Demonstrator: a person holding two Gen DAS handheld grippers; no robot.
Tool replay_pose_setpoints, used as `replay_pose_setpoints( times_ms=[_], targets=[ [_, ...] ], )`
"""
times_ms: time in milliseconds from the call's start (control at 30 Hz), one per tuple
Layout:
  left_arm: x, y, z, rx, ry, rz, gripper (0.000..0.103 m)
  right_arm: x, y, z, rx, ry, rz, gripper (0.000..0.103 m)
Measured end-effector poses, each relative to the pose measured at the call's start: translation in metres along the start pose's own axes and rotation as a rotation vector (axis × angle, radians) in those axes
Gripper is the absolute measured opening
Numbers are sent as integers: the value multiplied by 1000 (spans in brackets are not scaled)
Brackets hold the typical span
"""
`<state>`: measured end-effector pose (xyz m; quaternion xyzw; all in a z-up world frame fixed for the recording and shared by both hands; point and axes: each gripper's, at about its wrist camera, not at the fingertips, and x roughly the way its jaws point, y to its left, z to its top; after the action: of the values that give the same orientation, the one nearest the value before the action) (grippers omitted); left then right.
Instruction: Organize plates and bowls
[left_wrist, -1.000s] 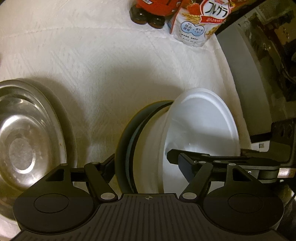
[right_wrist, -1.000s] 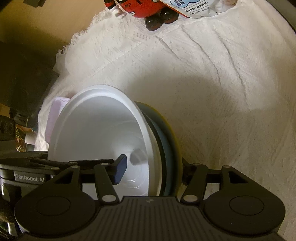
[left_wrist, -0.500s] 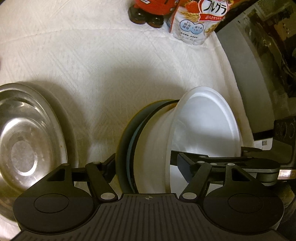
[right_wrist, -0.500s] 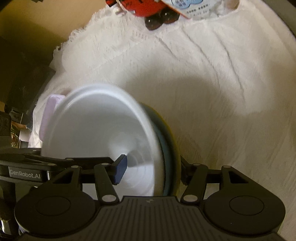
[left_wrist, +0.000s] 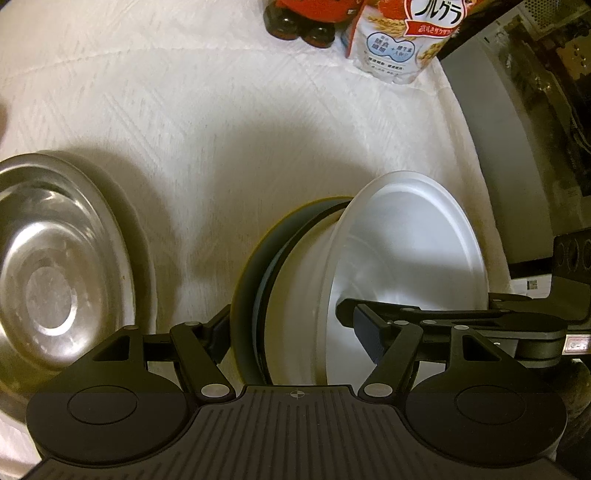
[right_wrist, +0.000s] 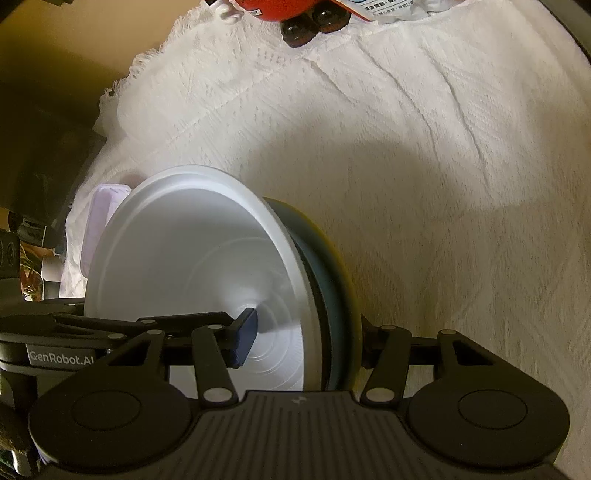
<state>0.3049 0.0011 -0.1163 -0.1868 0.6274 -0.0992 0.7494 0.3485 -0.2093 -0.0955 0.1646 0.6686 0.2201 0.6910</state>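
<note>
**Stack of Bowl and Plates Held on Edge Between Two Grippers**

The white bowl (left_wrist: 406, 251) stands on edge above the white tablecloth (left_wrist: 207, 122), its open side facing the right of the left wrist view and the left of the right wrist view. Nested against its underside are a dark blue plate (left_wrist: 271, 273) and, outermost, a plate with a yellow-olive rim (left_wrist: 245, 280). All three pieces are stacked together and tilted nearly upright.

Left gripper (left_wrist: 295, 332): one finger lies behind the outer plate and is mostly hidden; the other finger (left_wrist: 365, 332), with a dark blue pad, reaches inside the bowl. The stack sits between the two fingers. Whether the pads press on it cannot be determined.

Right gripper (right_wrist: 306, 339): one blue-padded finger (right_wrist: 245, 338) is inside the bowl, near its centre; the other finger is behind the plates, just beyond the yellow rim. The jaws are closing with the stack between them. Firm pad contact cannot be confirmed.

Surroundings: a stainless steel bowl (left_wrist: 48, 266) rests on the cloth to the left of the stack, well apart from it. A pale lilac container (right_wrist: 101, 221) lies just beyond the bowl rim in the right wrist view. At the far edge of the cloth stand a cereal bag (left_wrist: 402, 44) and a red object with dark wheels (left_wrist: 306, 18).
</note>
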Motion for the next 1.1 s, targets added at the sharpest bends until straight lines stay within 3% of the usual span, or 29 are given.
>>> replay_pose_setpoints(
  times_ms=[367,533,700,867,1100],
  targets=[
    [-31,-3,-1,14,-33,-27,73,-17,17,5,-18,-7,-10,54],
    [-69,10,-3,13,-73,-56,73,-37,50,10,-68,-38,-31,54],
    [-115,39,-11,18,-126,-22,73,-44,101,15,-152,-60,-9,54],
    [-139,90,-17,-40,-162,27,73,-16,151,21,-211,-46,41,54],
    [-124,149,-25,-107,-128,62,72,52,182,25,-198,68,67,54]
  ],
)
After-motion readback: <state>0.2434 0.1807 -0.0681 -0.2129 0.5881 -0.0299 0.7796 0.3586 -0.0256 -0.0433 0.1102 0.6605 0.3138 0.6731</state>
